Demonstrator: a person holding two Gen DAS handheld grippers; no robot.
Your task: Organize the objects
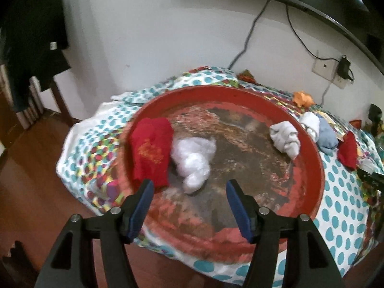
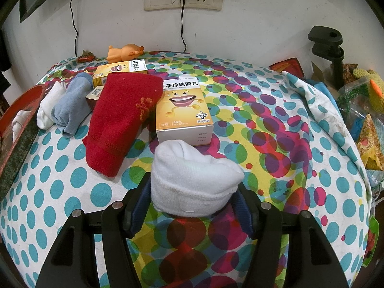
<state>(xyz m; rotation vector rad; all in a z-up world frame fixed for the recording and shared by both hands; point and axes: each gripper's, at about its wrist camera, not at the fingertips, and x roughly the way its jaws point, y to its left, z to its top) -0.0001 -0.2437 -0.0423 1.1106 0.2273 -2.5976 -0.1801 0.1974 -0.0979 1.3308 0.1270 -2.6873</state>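
My left gripper [image 1: 189,183] stands open over the round red tray [image 1: 312,148], with nothing between its fingers. In the tray lie a red sock [image 1: 150,151], a white crinkled bundle [image 1: 193,158] just beyond the fingertips, and a grey-white rolled sock [image 1: 285,138] by the far rim. My right gripper [image 2: 193,184] is shut on a white rolled sock [image 2: 192,168] just above the dotted cloth [image 2: 264,124]. Ahead of it lie a red sock [image 2: 122,117], a blue sock [image 2: 72,105] and a small white sock [image 2: 49,108].
A yellow medicine box [image 2: 183,110] sits right behind the held sock, a second box [image 2: 120,70] farther back, and an orange toy [image 2: 123,51] by the wall. A black clamp stand [image 2: 330,48] and bags [image 2: 360,110] crowd the right edge. The tray rim [image 2: 14,148] is at the left.
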